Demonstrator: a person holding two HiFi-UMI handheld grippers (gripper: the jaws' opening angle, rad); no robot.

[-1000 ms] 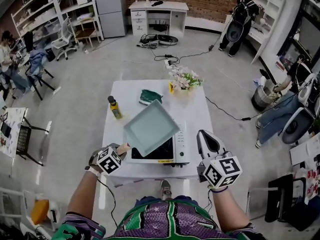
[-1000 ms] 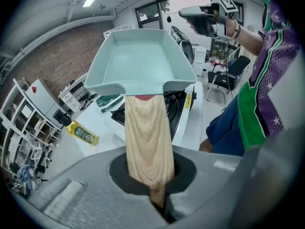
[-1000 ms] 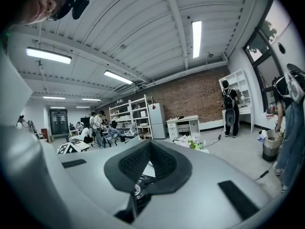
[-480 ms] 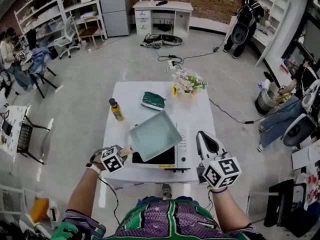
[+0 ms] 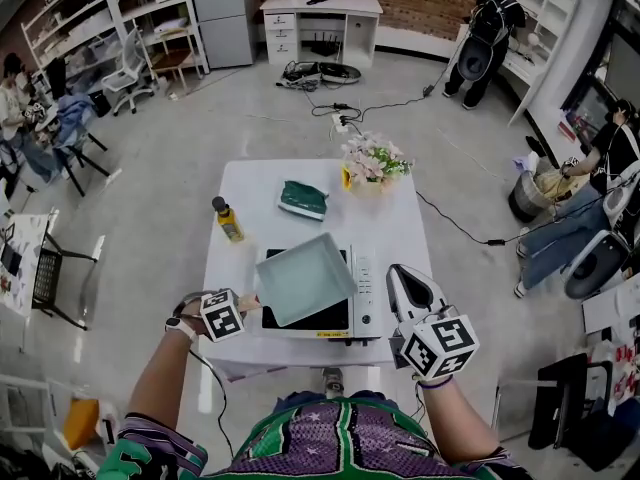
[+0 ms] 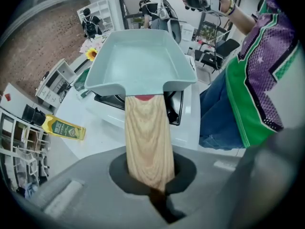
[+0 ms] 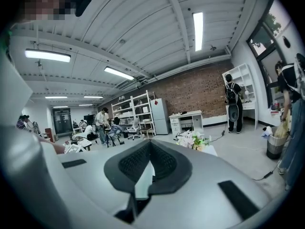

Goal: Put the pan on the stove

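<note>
Table (image 5: 250,183) bears the stove (image 5: 363,293); its cooktop is mostly hidden under the pan (image 5: 303,280), which is tilted above it, contact unclear. Wooden handle (image 6: 147,137): end buried between left gripper (image 6: 151,178) jaws, clamped on it. Right gripper (image 7: 150,144): jaws together, empty, beside the stove.

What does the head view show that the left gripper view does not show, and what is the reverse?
Only the head view: the marker cube on the left tongs, the person's left forearm, and the cables on the floor.

Only the left gripper view: the tongs shut on the wooden handle, seen close, and the red collar at its far end.

Both: the pale green pan held over the stove, the yellow bottle, the flowers and the person's patterned shirt.
</note>
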